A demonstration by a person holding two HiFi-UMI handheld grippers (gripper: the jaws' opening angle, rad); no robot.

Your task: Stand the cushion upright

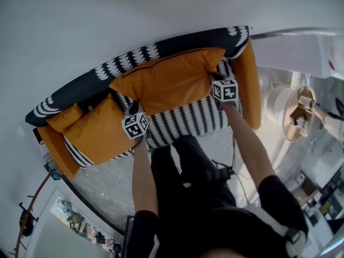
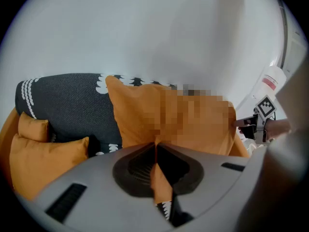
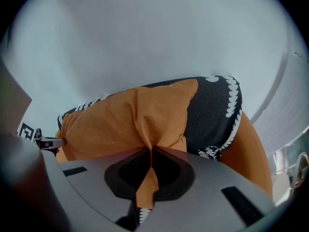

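Note:
A long orange cushion (image 1: 169, 79) leans upright against the black-and-white backrest of the sofa (image 1: 70, 90). My left gripper (image 1: 129, 107) is shut on the cushion's lower left edge, and orange fabric (image 2: 159, 178) shows pinched between its jaws. My right gripper (image 1: 214, 80) is shut on the cushion's lower right edge, with a fold of orange cloth (image 3: 145, 180) running between its jaws. In the left gripper view the cushion (image 2: 140, 115) rises in front of the dark backrest (image 2: 63, 105). From the right gripper view the cushion (image 3: 125, 120) covers most of the backrest (image 3: 212, 110).
Two smaller orange cushions (image 1: 94, 130) lie at the sofa's left end, against an orange armrest (image 1: 56, 149). Another orange armrest (image 1: 250, 82) stands at the right. A white wall (image 1: 107, 20) is behind the sofa. A round side table (image 1: 298, 114) stands further right.

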